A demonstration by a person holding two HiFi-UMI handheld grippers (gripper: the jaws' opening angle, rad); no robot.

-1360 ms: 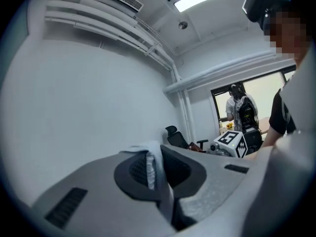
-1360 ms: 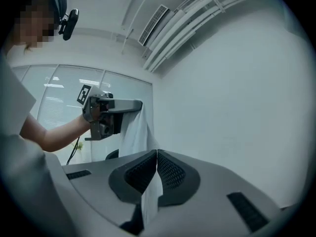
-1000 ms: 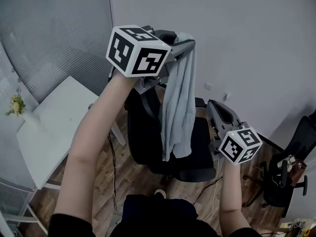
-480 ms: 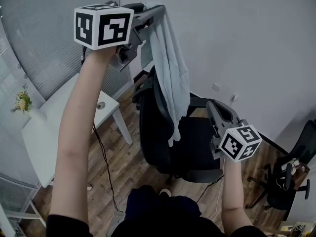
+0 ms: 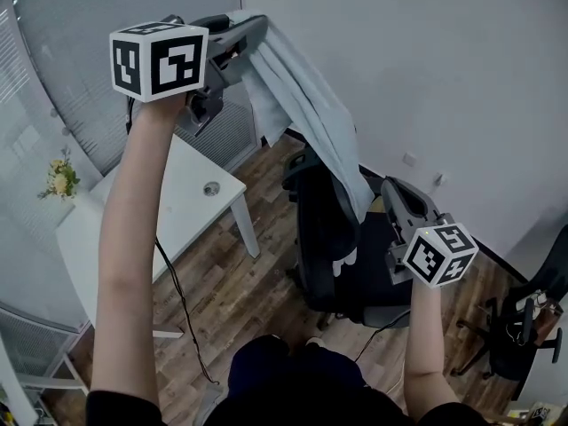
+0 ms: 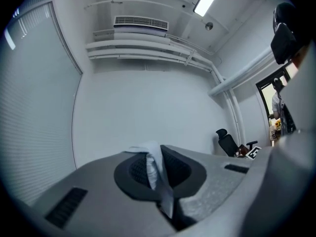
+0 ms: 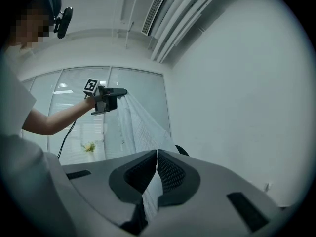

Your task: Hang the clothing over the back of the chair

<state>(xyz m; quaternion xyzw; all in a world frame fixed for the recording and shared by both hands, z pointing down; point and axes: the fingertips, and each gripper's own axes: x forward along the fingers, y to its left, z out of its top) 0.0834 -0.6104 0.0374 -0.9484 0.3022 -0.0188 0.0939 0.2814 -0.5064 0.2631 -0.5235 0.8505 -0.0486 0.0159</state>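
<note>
Pinching the pale blue-grey clothing (image 5: pixel 306 105) at two places, both grippers are closed on fabric. The left gripper (image 5: pixel 256 32) is held high at the upper left of the head view on an outstretched arm. In the left gripper view its jaws are pressed together, with a fold of the cloth bunched between the dark pads and poking out over their tips.

The right gripper (image 5: pixel 390 190) sits lower and further right, just beside the black office chair (image 5: pixel 319 229). In the right gripper view its jaws are shut to a thin line, and an edge of the same garment runs down through that seam — nothing else is caught there. That view also shows the cloth rising away as a taut sheet to the other gripper, seen small in the distance against a glass partition.

Between the two grips the clothing stretches as a slanted band from upper left to lower right, above the chair. A loose lower corner hangs down in front of the chair's dark back. Whether the fabric touches the chair cannot be told from here. It is not yet draped over the backrest.

Left of the chair stands a white bench (image 5: pixel 133 229) on a wooden floor (image 5: pixel 240 282), and a dark cable (image 5: pixel 177 291) trails down from the raised arm. A small bunch of yellow flowers (image 5: pixel 60 174) sits at the far left, and a second chair (image 5: pixel 524 327) stands at the right edge.
</note>
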